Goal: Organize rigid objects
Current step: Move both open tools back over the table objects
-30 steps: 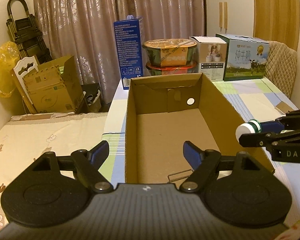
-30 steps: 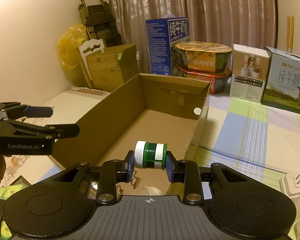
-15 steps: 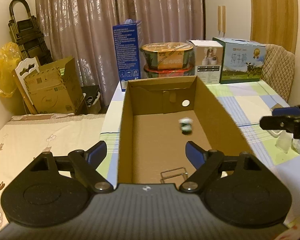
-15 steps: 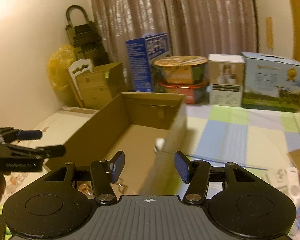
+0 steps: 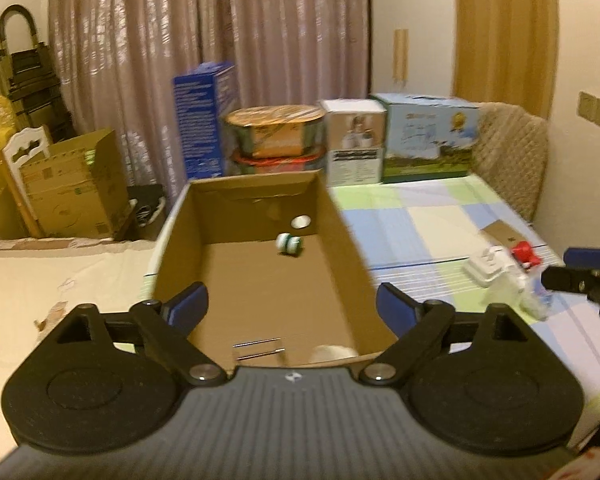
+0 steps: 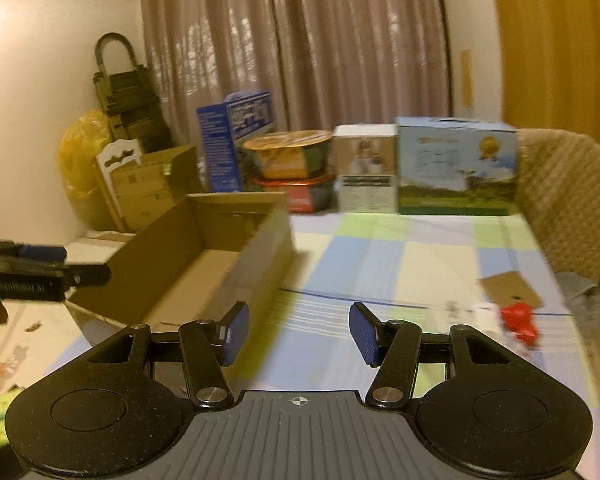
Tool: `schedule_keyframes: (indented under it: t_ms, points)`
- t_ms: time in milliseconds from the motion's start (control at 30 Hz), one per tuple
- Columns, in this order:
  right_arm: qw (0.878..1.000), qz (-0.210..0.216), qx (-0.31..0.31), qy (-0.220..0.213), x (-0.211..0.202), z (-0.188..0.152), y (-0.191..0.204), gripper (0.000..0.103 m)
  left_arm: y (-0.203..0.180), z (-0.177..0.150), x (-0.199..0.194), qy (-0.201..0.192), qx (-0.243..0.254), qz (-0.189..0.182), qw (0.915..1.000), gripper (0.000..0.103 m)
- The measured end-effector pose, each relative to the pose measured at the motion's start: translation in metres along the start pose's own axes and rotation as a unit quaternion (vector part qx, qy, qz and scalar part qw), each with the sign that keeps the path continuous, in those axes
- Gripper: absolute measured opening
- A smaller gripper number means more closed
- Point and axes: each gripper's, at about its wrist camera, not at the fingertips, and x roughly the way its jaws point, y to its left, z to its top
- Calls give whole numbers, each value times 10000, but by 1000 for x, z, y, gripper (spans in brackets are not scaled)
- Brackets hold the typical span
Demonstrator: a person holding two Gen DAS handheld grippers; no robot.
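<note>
An open cardboard box (image 5: 340, 240) stands on the checked table. A small green-and-white bottle (image 5: 288, 243) lies inside it near the far wall. A metal clip (image 5: 259, 349) and a pale round object (image 5: 332, 353) lie at the box's near end. My left gripper (image 5: 292, 306) is open and empty over the box's near end. My right gripper (image 6: 299, 332) is open and empty over the table, right of the box (image 6: 220, 264). A red object (image 6: 519, 320) and white items (image 5: 496, 268) lie on the table at the right.
A blue carton (image 5: 204, 120), stacked bowls (image 5: 276, 140), a white box (image 5: 356, 144) and a milk carton (image 5: 428, 136) line the table's far edge. A padded chair back (image 6: 564, 200) stands at the right. A flat cardboard piece (image 6: 510, 288) lies near the red object.
My right gripper opened and let go of the green-and-white bottle, which dropped into the box and rolled to its far end. The right gripper then moved right, away from the box.
</note>
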Motion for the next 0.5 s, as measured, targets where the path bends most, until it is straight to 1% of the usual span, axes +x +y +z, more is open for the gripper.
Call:
schedule_keyframes:
  t_ms: [100,300,400,500]
  points:
    - [9996,-285,15,-77,-24,-14,-18,54,-23,3,-3,-70,52,-221,9997,93]
    - [9959,-854,309,-57,-65,-48,-63,58,-72,9,-3,-216,190,-673,9973,102]
    - [9927,-1068,564,-32,-80,-62,-86,61,-96,11,2,-235,306,-860,9955,102]
    - [9899,-1234,692,9,-87,-71,-101,64,-122,11,9,-188,439,-1071,9931,102]
